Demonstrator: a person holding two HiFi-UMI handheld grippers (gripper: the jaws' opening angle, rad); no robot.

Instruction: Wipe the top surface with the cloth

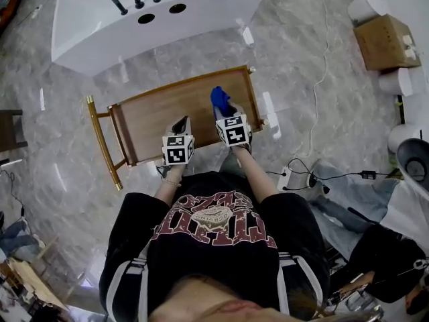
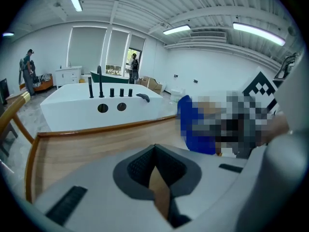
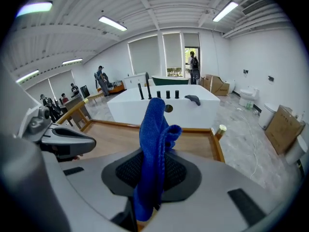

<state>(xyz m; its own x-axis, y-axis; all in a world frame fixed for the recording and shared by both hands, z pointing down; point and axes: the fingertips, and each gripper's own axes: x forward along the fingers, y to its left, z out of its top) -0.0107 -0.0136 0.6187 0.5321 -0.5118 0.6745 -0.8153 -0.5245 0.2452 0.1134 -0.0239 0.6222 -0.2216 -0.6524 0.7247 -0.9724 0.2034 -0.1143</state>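
The head view looks steeply down from above the person onto the whole wooden bench (image 1: 154,119), with the white bathtub (image 1: 134,25) beyond its far edge. The left gripper (image 2: 154,150) view rides low and close over the bench's near edge, facing the far edge and the bathtub. The right gripper (image 3: 153,170) view faces likewise, with the cloth (image 3: 154,129) close before its lens. All three views share the bench top and the bathtub, and each gripper view catches the other gripper at its side.

Cloth (image 2: 189,124) right of left gripper (image 2: 154,151) half under mosaic, its tail hidden between right gripper (image 3: 153,170) jaws, distant people (image 3: 100,79) tiny.
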